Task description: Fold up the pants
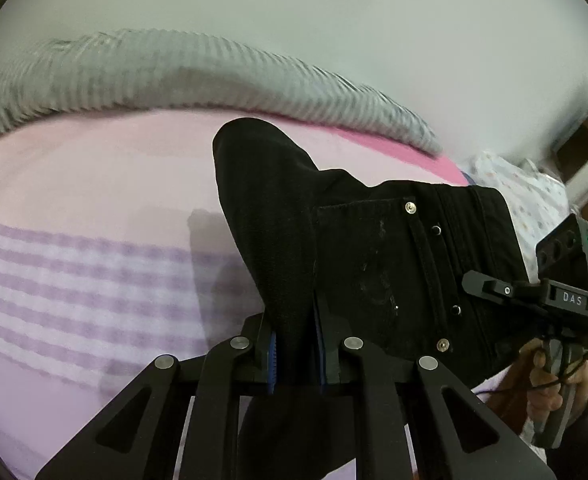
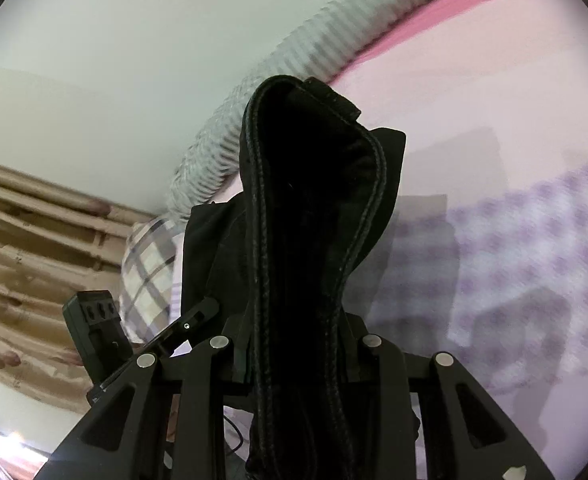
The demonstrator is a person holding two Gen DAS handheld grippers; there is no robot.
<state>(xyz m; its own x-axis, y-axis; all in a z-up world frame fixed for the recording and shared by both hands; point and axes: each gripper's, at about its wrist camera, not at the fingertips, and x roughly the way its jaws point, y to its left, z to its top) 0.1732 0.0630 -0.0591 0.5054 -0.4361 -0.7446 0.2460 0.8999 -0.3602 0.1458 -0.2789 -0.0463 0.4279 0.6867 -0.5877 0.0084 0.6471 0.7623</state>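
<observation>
Left gripper (image 1: 296, 346): angled down over pink bedspread (image 1: 93, 184), jaws clamped on fold of black pants (image 1: 354, 248). Right gripper (image 2: 300, 356): angled down, jaws pinched on stitched waistband edge of same pants. Pants: raised off bed, stretched between both grippers. Person's hand (image 1: 554, 384): wrapped round right gripper's handle, lower right. Grey ribbed blanket (image 1: 173, 76): along far bed edge.
</observation>
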